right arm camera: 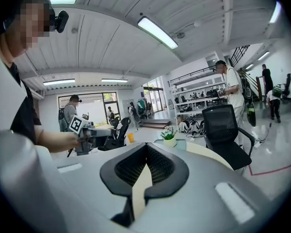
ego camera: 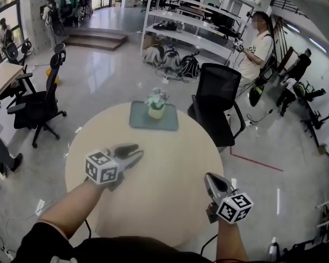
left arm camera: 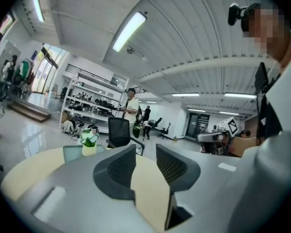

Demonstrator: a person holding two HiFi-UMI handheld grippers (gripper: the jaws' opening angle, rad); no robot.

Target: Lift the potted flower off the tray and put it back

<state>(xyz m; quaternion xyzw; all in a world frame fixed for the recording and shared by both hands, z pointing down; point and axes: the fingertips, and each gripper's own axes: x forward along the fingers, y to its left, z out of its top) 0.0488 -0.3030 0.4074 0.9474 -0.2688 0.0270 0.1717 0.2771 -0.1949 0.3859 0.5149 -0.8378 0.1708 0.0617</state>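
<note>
The potted flower [ego camera: 156, 106], a small cream pot with pale blooms and green leaves, stands upright on a grey-green tray [ego camera: 140, 122] at the far edge of the round beige table [ego camera: 170, 174]. My left gripper [ego camera: 132, 151] hovers over the near left of the table, well short of the tray, and is open with nothing between its jaws. In the left gripper view the flower [left arm camera: 89, 142] shows far ahead to the left of the left gripper [left arm camera: 145, 152]. My right gripper [ego camera: 210, 178] is at the near right edge, shut and empty; from it the flower [right arm camera: 169, 137] lies ahead.
A black office chair [ego camera: 216, 100] stands against the table's far right side, and another black chair [ego camera: 38, 106] is off to the left. A person [ego camera: 257, 48] stands beyond the table by white shelving [ego camera: 186, 21]. Bags lie on the floor under the shelves.
</note>
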